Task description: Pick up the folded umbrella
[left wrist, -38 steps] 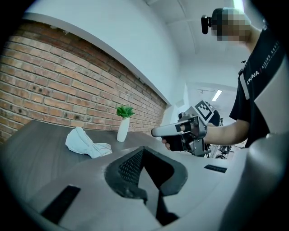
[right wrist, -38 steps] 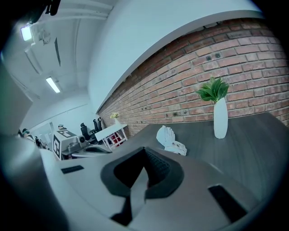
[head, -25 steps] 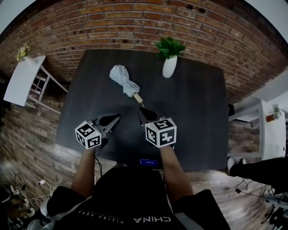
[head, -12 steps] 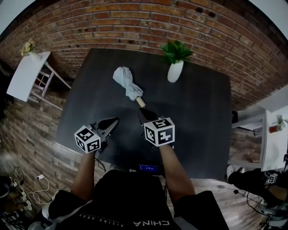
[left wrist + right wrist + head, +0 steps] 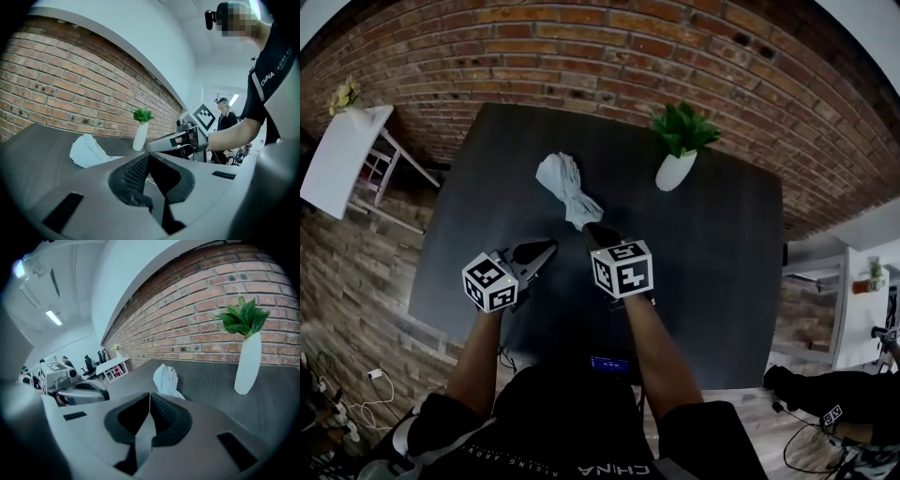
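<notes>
The folded umbrella (image 5: 565,183), pale grey-white, lies on the dark table (image 5: 712,253) with its handle end pointing toward me. My right gripper (image 5: 596,229) is shut and empty, its tip over the handle end, which is hidden in the head view. The left gripper (image 5: 549,246) is shut with nothing in it, a little left of and nearer than the umbrella. In the left gripper view the umbrella (image 5: 89,150) lies ahead to the left of the jaws. In the right gripper view the umbrella (image 5: 166,378) lies just beyond the shut jaws (image 5: 150,394).
A white vase with a green plant (image 5: 675,171) stands on the table to the right of the umbrella. A brick wall runs behind the table. A white side table (image 5: 337,155) stands off to the left. People and office chairs are farther back in the room.
Both grippers have moved forward over the table toward the umbrella. The right gripper's tip now covers the wooden handle end that showed before. Both stay shut.
</notes>
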Demonstrator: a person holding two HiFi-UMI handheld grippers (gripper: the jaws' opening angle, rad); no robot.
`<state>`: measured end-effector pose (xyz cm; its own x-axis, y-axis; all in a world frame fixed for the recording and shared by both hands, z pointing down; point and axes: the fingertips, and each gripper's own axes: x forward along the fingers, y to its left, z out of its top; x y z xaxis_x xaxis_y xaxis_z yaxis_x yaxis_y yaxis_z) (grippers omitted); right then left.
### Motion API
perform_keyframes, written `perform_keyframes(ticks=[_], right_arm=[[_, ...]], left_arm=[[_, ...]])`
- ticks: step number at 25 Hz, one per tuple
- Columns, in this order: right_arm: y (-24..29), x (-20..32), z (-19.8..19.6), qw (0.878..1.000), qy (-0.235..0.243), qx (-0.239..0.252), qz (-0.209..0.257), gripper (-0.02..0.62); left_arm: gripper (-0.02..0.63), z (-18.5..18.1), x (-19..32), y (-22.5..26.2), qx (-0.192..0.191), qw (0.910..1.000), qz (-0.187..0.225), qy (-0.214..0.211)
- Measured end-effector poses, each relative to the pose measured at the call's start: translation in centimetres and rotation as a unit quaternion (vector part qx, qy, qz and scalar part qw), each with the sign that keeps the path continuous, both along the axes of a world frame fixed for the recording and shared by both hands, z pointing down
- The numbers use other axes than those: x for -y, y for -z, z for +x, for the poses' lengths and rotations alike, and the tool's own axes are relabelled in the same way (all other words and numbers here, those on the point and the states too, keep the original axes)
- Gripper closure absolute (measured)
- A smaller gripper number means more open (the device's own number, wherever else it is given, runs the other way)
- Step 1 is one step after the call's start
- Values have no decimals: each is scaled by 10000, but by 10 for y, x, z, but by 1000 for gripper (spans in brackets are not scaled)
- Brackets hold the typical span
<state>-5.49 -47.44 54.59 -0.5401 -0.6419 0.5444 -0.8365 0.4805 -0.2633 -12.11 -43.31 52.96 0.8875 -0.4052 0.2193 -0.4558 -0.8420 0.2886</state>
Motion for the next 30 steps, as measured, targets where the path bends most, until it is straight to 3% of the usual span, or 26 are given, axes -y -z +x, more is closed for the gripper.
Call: perform_keyframes(ticks=[5,6,10,11,13,20,27,30], right_arm=[[-17,35,-21,9993,297,-55,-227,573],[-20,42,-24,9990,349,-88,-268,529],[-33,72,-34,9972,528,-268,-448,468],[-37,80,-35,9966,564,-332,-510,407],[-48,93,-37,9946,640,-514,-639,350],[-95,122,-39,9812,985,-1257,-1081,245],[-133,130,-49,9682,1187,-1686,-1417,236],[-144,133,-55,9685,1126,-1731,-1389,238]], left_arm=[[603,-5,28,-11,-28,10000,-59,-58],[603,-6,34,-15,-29,9999,-80,-55],[603,-9,53,-26,-34,9999,-154,-49],[603,-9,58,-28,-32,9998,-167,-54],[603,-9,66,-33,-38,9998,-195,-58],[603,-6,85,-47,-75,9994,-328,-83],[603,-8,93,-57,-136,9988,-457,-55],[603,-8,95,-58,-162,9988,-469,-60]])
